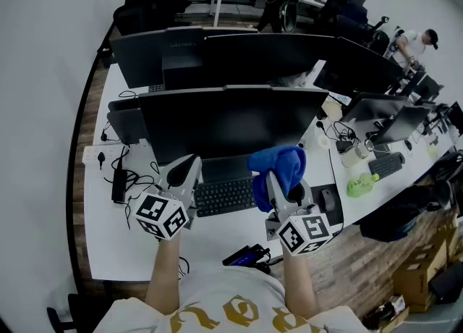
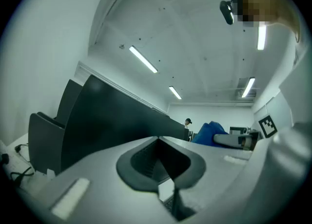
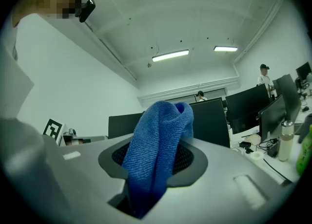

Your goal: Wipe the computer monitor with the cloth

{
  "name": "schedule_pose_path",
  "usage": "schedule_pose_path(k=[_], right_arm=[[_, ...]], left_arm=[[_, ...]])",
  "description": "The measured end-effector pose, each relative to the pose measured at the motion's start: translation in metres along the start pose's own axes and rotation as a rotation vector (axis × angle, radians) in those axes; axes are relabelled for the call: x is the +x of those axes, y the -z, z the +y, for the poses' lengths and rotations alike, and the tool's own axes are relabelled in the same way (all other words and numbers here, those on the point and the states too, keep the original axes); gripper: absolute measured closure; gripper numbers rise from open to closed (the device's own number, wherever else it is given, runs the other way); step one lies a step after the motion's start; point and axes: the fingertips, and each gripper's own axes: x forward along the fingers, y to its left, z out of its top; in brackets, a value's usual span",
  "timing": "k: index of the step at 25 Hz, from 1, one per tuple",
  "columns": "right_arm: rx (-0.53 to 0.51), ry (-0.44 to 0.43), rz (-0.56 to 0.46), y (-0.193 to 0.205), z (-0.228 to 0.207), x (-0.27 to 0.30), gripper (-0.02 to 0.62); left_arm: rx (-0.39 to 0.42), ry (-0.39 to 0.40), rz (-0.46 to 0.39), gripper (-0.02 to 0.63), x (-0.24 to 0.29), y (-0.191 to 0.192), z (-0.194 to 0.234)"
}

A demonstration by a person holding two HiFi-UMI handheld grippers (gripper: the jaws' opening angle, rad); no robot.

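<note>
We find one long white desk (image 1: 116, 245). The monitor (image 1: 231, 121) stands at its middle, with a second monitor (image 1: 181, 49) behind it toward the far edge. A black keyboard (image 1: 226, 195) lies between the monitor and the near edge. Toward the left edge lie a white power strip (image 1: 101, 155), a black adapter (image 1: 119, 185) just beside it, and loose cables (image 1: 137, 176). Toward the right edge a mouse (image 1: 329, 197) rests on a dark pad (image 1: 337, 216). A dark object (image 1: 246, 255), too small to identify, lies at the near edge.
</note>
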Motion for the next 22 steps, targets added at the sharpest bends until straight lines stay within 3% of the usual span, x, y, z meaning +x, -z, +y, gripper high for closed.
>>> schedule_pose_path(k=[9,22], right_arm=[[-0.063,-0.024,0.008,-0.007,0.003,0.009,0.426],[-0.052,-0.025,-0.058,-0.050,-0.003,0.049,0.420]], left_arm=[[-0.009,0.022,-0.044,0.606,0.005,-0.012,0.003],[0.002,0.063,-0.042,0.606,0.027,-0.038,0.013]])
